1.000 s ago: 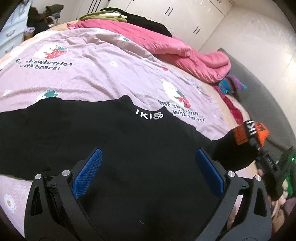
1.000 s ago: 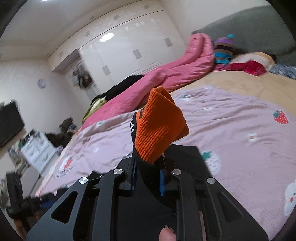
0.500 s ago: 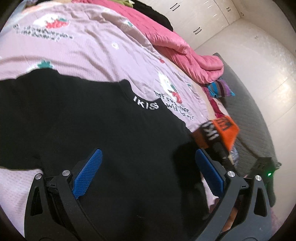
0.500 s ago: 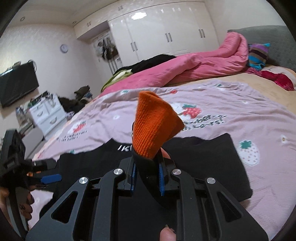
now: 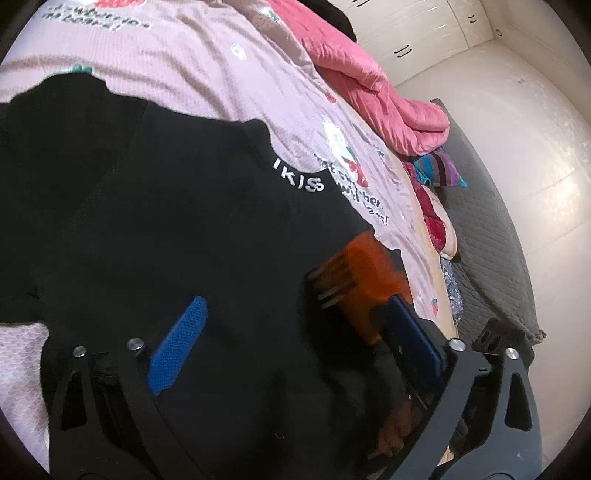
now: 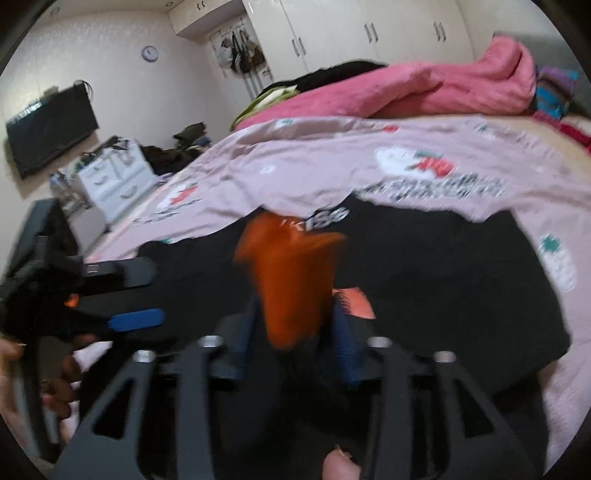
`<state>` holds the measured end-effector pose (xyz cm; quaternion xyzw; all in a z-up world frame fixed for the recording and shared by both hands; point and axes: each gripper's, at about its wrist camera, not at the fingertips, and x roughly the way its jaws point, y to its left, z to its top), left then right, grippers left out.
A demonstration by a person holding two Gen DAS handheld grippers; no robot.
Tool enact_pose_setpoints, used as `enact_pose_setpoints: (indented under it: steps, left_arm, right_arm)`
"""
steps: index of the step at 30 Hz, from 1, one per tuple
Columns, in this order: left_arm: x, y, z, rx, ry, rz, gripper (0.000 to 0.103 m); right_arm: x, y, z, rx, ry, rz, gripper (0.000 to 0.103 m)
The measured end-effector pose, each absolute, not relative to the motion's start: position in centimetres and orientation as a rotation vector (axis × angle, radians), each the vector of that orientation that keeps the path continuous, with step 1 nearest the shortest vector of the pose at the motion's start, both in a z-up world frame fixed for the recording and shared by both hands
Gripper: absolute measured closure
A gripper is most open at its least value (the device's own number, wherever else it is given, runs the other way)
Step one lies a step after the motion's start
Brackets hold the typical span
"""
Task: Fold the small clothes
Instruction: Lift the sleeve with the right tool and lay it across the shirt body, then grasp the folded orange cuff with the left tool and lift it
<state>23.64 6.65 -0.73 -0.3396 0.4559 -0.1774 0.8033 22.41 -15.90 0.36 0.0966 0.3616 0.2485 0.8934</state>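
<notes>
A black sweater (image 5: 184, 221) with a white "IKISS" collar lies flat on the lilac bedsheet (image 5: 207, 74). Its sleeve with the orange cuff (image 6: 291, 273) is drawn across the sweater's body (image 6: 443, 266). My right gripper (image 6: 293, 314) has its jaws opening. The cuff still stands between the blue pads, blurred, and they no longer clamp it. My left gripper (image 5: 295, 301) hovers low over the sweater's lower body with wide jaws that are closing slightly. Only flat black cloth lies under them. The orange cuff (image 5: 362, 273) sits just beyond its right finger. In the right wrist view the left gripper (image 6: 157, 293) is at the left edge.
A pink quilt (image 6: 424, 88) is heaped along the far side of the bed, with a striped cloth (image 5: 439, 173) and red clothes beside it. A grey padded headboard (image 5: 491, 240) bounds the bed. White drawers (image 6: 118, 177), a wall TV (image 6: 48, 125) and wardrobes (image 6: 369, 29) stand beyond.
The right gripper carried the orange cuff across and down over the sweater's body, and its jaws have parted. The left gripper sank closer to the sweater.
</notes>
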Motion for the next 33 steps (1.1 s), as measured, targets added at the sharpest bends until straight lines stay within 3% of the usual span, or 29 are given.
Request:
enact_pose_setpoints:
  steps: [4,6,11,20,22,23,33]
  left_arm:
    - [23.7,6.6,-1.5,-0.749,0.994,-0.384,0.019]
    - [23.8,6.3,-1.8,-0.748,1.007,-0.391,0.031]
    - [23.6,4.6,-2.6,-0.714,1.045,-0.424,0.046]
    - [24.3,1.7,-3.5,-0.639,1.074,-0.414,0.050]
    - [24.5,1.3,-3.2,-0.621,1.049,-0.418,0.078]
    - [24.7,1.2,-3.2,-0.625,1.034,-0.432,0.100]
    - [23.9,1.9,1.8,-0.550,0.864,-0.456,0.102]
  right_arm:
    - [21.1,-16.1,1.0,0.216,0.755,0.558,0.055]
    - [20.8,-16.8,1.6,0.226,0.744,0.547,0.054]
    - [21.2,-20.0,3.0,0.270,0.712,0.465,0.051]
    - [21.8,-25.6,4.2,0.350,0.679,0.348,0.051]
    - [21.9,-26.5,4.3,0.340,0.671,0.309,0.051]
    - [22.0,-27.0,4.3,0.332,0.670,0.290,0.051]
    - [22.6,-31.2,3.3,0.332,0.683,0.158,0.051]
